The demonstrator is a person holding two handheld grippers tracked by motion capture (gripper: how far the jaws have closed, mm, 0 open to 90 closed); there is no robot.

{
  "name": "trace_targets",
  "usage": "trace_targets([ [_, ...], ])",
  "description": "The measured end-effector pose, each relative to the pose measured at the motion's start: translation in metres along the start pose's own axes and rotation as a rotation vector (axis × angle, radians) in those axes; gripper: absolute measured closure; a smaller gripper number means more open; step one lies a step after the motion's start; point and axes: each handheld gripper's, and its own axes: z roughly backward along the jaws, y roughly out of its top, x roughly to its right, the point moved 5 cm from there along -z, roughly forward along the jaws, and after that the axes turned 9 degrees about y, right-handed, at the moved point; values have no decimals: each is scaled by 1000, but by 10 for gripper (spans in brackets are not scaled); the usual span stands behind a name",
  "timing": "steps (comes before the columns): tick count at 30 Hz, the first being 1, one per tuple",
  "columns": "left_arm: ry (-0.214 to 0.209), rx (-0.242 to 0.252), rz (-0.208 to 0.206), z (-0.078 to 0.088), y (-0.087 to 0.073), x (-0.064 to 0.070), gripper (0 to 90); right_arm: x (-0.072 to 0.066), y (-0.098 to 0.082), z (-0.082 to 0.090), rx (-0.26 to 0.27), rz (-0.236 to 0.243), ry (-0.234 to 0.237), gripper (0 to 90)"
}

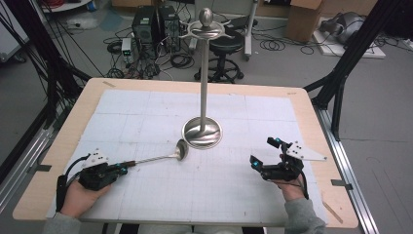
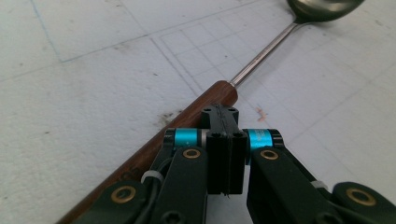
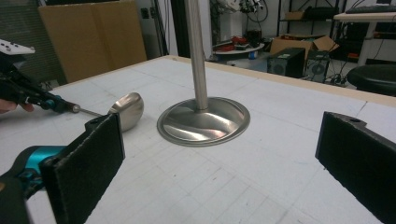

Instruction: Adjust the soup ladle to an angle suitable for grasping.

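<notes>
A steel ladle with a brown wooden handle lies on the white mat, its bowl next to the round base of a tall steel hook stand. My left gripper rests at the near left, over the handle's end. In the left gripper view its jaws are pressed flat together, and the wooden handle runs underneath and beside them, not between the pads. My right gripper sits at the near right, open, with nothing between its pads, pointing toward the stand's base.
The stand's pole rises from mid-table to a ring of hooks. The white gridded mat covers the wooden table. Computers, cables, a stool and boxes stand on the floor beyond the far edge.
</notes>
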Motion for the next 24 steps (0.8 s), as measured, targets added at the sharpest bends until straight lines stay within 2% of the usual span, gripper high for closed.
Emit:
trace_targets([
  [4,16,-12,17,-3,1,-4,895,-1,0,0,-5,-4,-2,2],
  [7,36,-12,-20,-5,3,-4,895,-1,-1,0,-5,-1,-2,2],
  [14,69,-4,-35,-9,7,-10,895,-1,-1,-1,-6,4,2,2],
  [22,92,-3,-98,-15,11,-11,895,-1,-2,-2,-15,2,3,2],
  [24,92,2,-102,-17,12,-11,895,-1,-1,-2,-13,7,4,2],
])
